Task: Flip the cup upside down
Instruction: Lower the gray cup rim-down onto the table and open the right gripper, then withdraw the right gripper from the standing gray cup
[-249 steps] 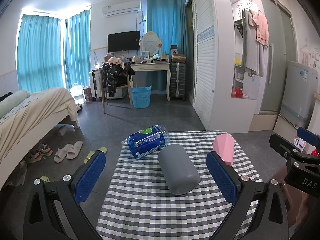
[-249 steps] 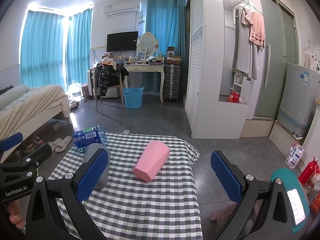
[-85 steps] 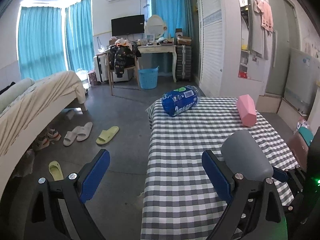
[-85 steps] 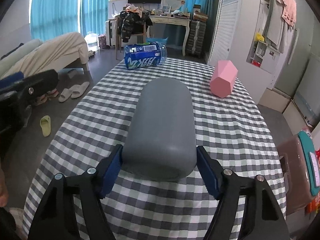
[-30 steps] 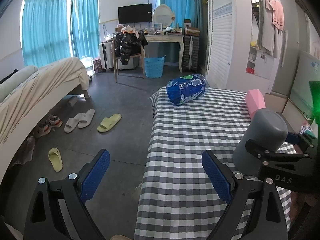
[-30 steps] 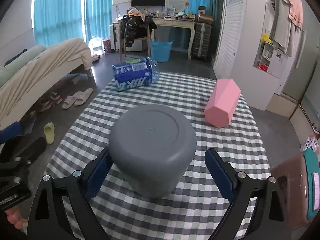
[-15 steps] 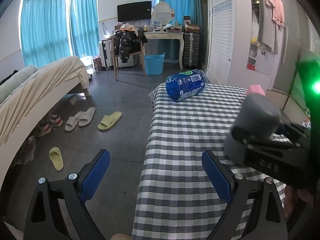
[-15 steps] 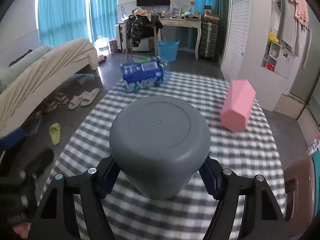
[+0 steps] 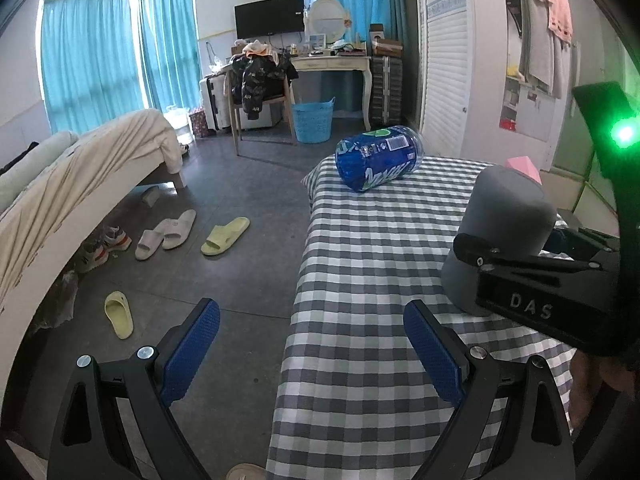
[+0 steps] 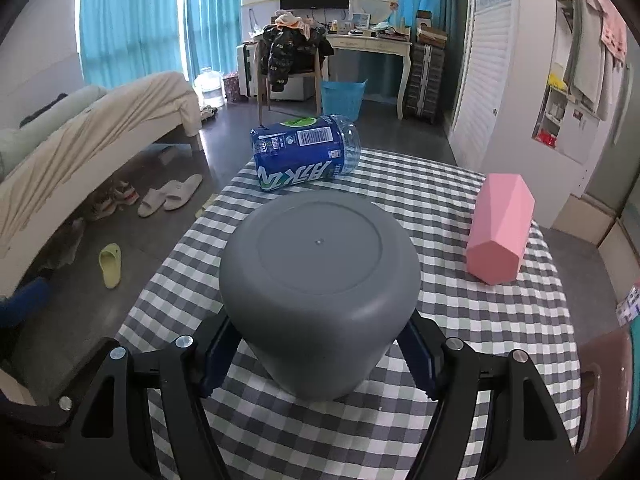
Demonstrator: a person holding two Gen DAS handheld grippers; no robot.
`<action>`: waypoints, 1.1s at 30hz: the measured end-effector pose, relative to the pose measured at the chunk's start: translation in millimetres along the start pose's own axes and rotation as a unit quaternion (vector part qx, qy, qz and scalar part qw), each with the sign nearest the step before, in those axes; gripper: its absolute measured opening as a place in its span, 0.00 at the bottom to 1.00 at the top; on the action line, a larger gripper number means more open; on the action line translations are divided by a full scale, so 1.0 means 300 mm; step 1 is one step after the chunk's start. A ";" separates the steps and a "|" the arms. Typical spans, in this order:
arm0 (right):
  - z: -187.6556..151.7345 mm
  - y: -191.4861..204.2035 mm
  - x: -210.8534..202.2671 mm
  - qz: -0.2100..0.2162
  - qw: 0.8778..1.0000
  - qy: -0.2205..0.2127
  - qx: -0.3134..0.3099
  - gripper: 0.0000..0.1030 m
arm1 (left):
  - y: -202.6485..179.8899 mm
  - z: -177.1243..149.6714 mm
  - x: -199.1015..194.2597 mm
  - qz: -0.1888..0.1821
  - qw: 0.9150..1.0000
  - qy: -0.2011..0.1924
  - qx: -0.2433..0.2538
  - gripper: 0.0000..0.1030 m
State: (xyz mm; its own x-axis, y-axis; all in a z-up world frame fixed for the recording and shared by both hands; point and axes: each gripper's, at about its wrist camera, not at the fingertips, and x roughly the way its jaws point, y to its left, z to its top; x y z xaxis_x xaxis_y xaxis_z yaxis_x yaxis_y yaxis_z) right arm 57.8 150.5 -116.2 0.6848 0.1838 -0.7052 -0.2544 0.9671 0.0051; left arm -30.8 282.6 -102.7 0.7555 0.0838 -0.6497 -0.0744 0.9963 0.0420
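Grey cup [image 10: 320,292] upside down, flat base up, clamped between right gripper [image 10: 320,354] fingers [image 10: 216,354]; rim hidden in both views, so contact with checkered tabletop [image 10: 460,320] unclear. Pad contact mostly hidden behind the cup. Left wrist view shows the cup [image 9: 504,236] side-on, lower part covered by the right gripper body [image 9: 536,300]; pink cup [image 9: 524,166] barely peeks behind it. Right wrist view shows the pink cup [image 10: 500,228] whole, lying on its side, and blue bottle [image 10: 304,152] lying down. Left gripper [image 9: 312,352] fingers [image 9: 188,352] wide apart, holding nothing, at the tabletop's left edge over the floor [image 9: 224,272].
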 end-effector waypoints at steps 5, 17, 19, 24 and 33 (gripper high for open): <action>0.012 -0.019 -0.026 0.027 0.999 -0.002 0.028 0.73 | 0.005 0.001 -0.009 0.009 1.000 -0.008 -0.005 0.93; 0.109 -0.061 -0.440 0.023 0.992 -0.123 0.022 0.79 | -0.010 0.019 -0.118 -0.006 0.998 -0.066 -0.021 0.93; 0.103 -0.079 -0.511 0.006 0.989 -0.145 0.018 0.81 | -0.016 0.022 -0.139 -0.011 0.997 -0.077 -0.024 0.93; 0.070 -0.127 -0.613 -0.037 0.983 -0.178 0.011 0.81 | -0.028 0.037 -0.201 -0.022 0.994 -0.102 -0.036 0.93; -0.065 -0.196 -0.556 -0.047 0.983 -0.177 0.029 0.81 | -0.082 0.027 -0.297 -0.022 0.987 -0.155 -0.031 0.93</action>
State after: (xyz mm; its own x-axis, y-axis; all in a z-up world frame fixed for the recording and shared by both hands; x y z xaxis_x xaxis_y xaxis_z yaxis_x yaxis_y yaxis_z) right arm -54.8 59.5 -12.9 0.9006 0.1328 -0.4139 -0.1460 0.9893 -0.0004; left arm -90.9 250.8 -39.6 0.9212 0.0518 -0.3856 -0.0705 0.9969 -0.0344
